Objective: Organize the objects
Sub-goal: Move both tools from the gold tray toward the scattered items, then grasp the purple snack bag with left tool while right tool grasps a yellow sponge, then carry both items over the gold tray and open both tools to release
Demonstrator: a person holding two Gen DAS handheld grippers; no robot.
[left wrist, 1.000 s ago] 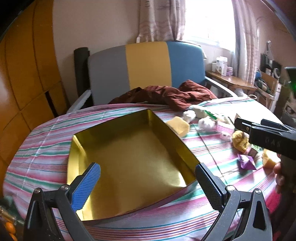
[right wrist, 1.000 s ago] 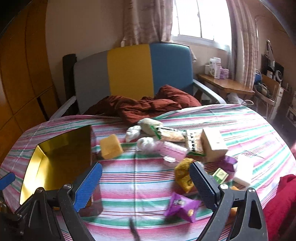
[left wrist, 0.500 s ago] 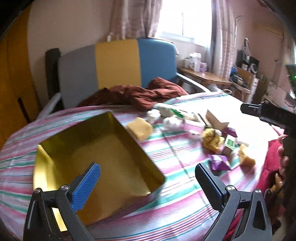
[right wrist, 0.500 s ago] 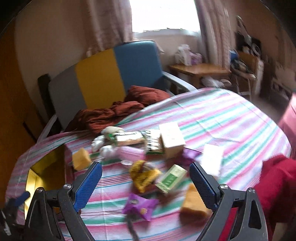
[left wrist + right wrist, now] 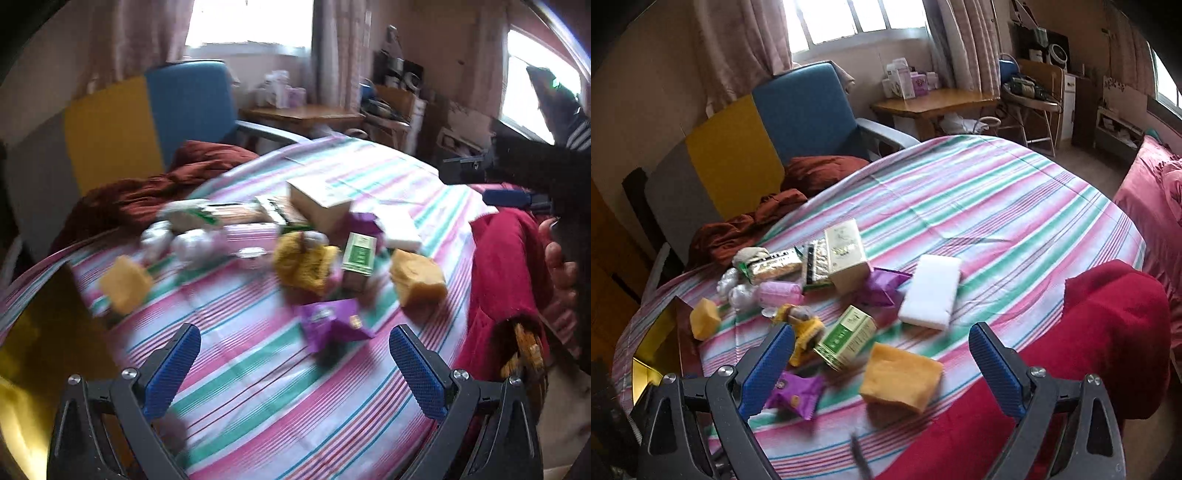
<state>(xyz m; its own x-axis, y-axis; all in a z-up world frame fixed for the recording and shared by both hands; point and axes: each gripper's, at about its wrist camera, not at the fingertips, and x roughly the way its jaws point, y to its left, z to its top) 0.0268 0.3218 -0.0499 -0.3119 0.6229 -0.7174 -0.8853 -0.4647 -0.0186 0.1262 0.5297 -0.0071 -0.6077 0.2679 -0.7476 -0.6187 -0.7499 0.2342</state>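
A gold tray [image 5: 40,332] sits at the table's left; its corner shows in the right wrist view [image 5: 657,343]. Loose items lie in a pile: a yellow sponge [image 5: 901,376], a green box [image 5: 846,338], a purple packet [image 5: 794,393], a white block [image 5: 931,291], a tan box [image 5: 846,254] and a second yellow sponge [image 5: 703,323]. My left gripper [image 5: 295,369] is open and empty above the cloth, just short of the purple packet [image 5: 332,323]. My right gripper [image 5: 879,363] is open and empty, its jaws either side of the yellow sponge in view.
The round table has a striped cloth [image 5: 997,206]. A colour-block armchair [image 5: 757,140] with a brown garment [image 5: 746,229] stands behind it. A red cloth [image 5: 1089,350] lies at the front right edge. A wooden side table [image 5: 934,103] is beyond.
Both grippers have swung right, away from the gold tray and toward the pile of items. The tray has slid to the left edge of both views. Both stay open.
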